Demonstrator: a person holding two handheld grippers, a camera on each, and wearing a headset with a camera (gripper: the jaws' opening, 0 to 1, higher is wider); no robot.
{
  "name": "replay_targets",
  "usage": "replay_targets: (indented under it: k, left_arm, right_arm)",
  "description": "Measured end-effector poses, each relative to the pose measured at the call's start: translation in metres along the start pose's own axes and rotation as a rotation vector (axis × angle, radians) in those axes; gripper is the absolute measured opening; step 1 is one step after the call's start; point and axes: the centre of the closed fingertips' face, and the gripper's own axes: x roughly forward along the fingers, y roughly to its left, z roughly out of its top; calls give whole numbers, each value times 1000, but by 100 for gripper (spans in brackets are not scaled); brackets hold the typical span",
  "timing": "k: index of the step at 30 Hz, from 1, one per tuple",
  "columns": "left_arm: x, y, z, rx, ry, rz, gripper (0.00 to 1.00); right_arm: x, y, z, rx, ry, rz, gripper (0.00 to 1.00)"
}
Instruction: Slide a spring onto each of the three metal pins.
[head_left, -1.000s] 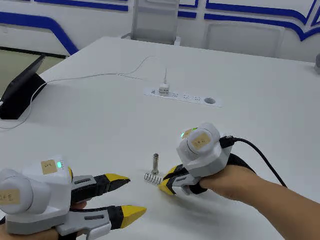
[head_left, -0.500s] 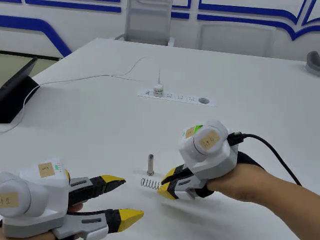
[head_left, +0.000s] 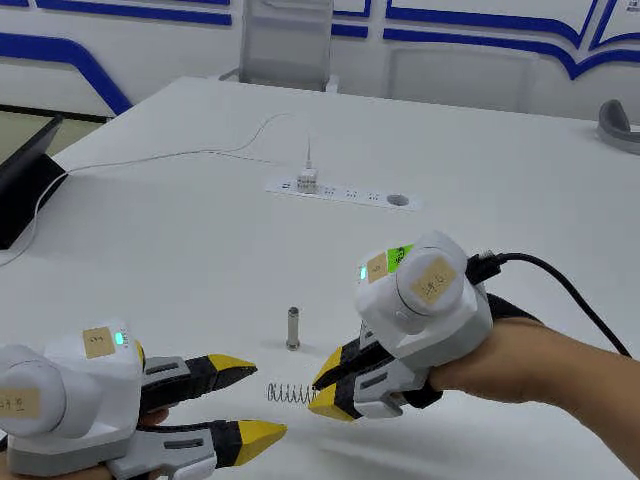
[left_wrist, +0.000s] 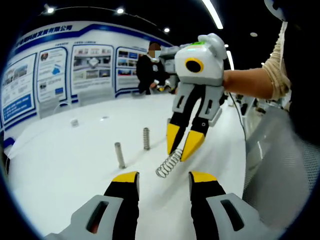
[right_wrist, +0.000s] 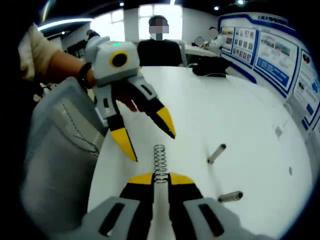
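A short metal pin (head_left: 293, 328) stands upright on the white table (head_left: 200, 250). My right gripper (head_left: 322, 392) is shut on one end of a wire spring (head_left: 288, 393), which sticks out sideways below the pin, toward my left gripper (head_left: 258, 398). The left gripper is open, with its yellow tips close to the spring's free end. In the left gripper view the spring (left_wrist: 168, 164) hangs from the right gripper (left_wrist: 184, 144) just ahead of my own jaws (left_wrist: 164, 177), with two pins (left_wrist: 119, 155) (left_wrist: 146, 138) behind it. In the right gripper view the spring (right_wrist: 160, 159) points at the left gripper (right_wrist: 150, 144).
A power strip (head_left: 340, 192) with a white plug and cable lies across the middle of the table. A dark tablet (head_left: 25, 180) leans at the left edge. A grey chair (head_left: 285, 40) stands at the far side. People stand in the background of the gripper views.
The right gripper has drawn the spring away from the pin's base, toward the near edge and the left gripper. The left gripper has stayed open in place. The head camera has shifted.
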Motion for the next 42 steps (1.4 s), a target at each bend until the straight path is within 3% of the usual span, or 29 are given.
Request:
replay_targets:
  k: [11, 27, 34, 42]
  left_arm:
    - [1, -7, 2, 49, -3, -38, 25]
    - [5, -21, -1, 118, 28, -99, 14]
    - [6, -21, -1, 128, 31, -102, 13]
    - [5, -20, 0, 133, 29, -99, 12]
  right_arm:
    - [-1, 12, 3, -64, 24, 54, 12]
    - [-4, 18, 4, -97, 43, 79, 12]
    - [-10, 18, 14, -106, 25, 74, 12]
    - [-15, 21, 34, -116, -30, 67, 12]
